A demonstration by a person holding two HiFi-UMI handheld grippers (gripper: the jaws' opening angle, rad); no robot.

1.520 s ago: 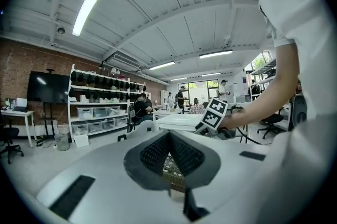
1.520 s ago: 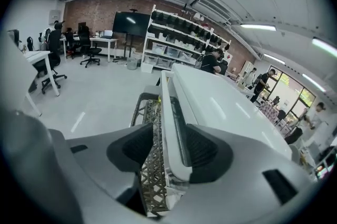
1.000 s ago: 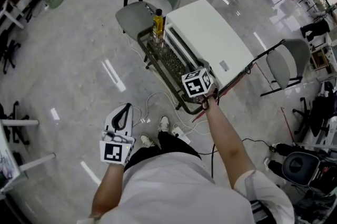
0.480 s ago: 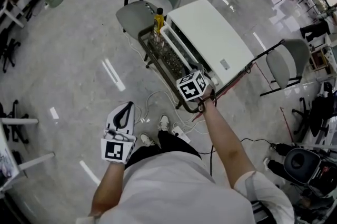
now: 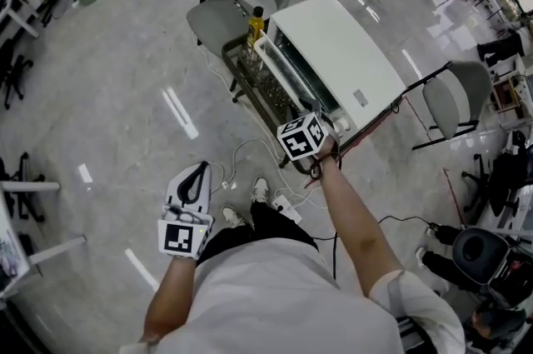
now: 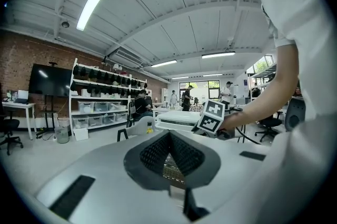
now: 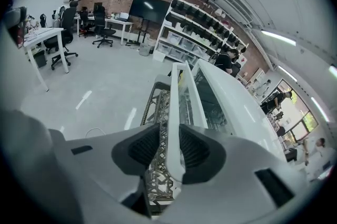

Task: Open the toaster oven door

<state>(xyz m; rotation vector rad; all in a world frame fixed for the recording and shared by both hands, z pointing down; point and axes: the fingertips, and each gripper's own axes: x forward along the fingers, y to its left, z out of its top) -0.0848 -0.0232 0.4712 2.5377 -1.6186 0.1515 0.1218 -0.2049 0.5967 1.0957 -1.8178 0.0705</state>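
Just opening, the rib-padded right claw (image 7: 169,137) straddles a smooth white handle (image 7: 172,94).

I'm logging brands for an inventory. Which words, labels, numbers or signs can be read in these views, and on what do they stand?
No text can be read in any view.
Toaster oven: a small grey label on its top, too small to read.
Bottle: yellow, no print legible.
Marker cubes: black and white square patterns only, no letters or numbers.
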